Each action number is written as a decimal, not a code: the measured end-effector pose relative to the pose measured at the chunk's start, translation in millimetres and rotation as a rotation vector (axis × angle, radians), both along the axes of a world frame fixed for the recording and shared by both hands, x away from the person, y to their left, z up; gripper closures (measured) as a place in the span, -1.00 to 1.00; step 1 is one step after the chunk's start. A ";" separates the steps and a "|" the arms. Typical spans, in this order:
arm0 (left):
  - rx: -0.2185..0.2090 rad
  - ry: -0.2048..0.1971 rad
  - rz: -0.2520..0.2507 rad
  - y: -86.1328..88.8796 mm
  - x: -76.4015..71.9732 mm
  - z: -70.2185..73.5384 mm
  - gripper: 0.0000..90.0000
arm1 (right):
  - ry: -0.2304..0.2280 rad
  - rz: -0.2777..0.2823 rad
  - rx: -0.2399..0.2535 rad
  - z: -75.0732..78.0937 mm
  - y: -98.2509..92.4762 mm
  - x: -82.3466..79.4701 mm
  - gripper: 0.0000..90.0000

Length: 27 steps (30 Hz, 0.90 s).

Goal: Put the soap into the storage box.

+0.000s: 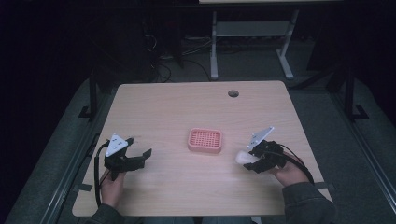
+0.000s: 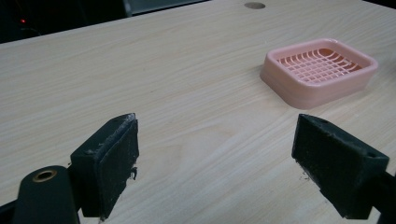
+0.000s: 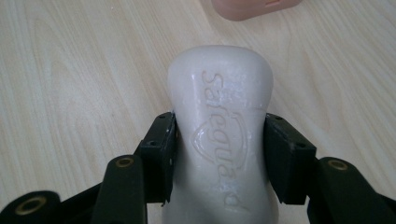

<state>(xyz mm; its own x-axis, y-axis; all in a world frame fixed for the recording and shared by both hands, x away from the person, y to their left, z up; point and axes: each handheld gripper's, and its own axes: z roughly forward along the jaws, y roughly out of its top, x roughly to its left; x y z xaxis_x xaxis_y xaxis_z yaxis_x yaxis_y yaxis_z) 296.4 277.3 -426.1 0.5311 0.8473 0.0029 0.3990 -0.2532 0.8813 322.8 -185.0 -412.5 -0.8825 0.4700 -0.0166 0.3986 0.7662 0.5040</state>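
White soap bar [image 3: 219, 126] embossed "Safeguard", clamped by right gripper [image 3: 219, 154], left gripper [image 2: 215, 163] jaws apart.

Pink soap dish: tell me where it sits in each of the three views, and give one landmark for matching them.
High view: the pink soap dish sits mid-table, between the two hand-held grippers.
Left gripper view: upper right, beyond the open jaws.
Right gripper view: a pink edge at the top, past the white soap bar.
Shared landmark: the wooden table, whose light grain runs under the dish.
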 end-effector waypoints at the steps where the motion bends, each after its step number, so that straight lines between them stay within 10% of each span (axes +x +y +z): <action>1: -0.001 0.000 -0.001 -0.3 0.0 -0.2 -0.68 | -0.002 0.007 -0.001 0.9 0.3 2.0 0.07; 27: -0.018 -0.009 0.015 2.8 -0.1 1.5 -0.68 | -0.015 0.098 -0.005 25.4 45.2 44.6 0.07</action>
<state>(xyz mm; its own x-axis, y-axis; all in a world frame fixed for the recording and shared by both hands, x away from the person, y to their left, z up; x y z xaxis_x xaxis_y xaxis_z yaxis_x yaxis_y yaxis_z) 296.3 280.1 -424.6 0.5185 0.8550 -0.0078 0.3949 -0.2314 0.8891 367.5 -139.8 -387.1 -0.9239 0.3812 -0.0325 0.3139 0.8040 0.5050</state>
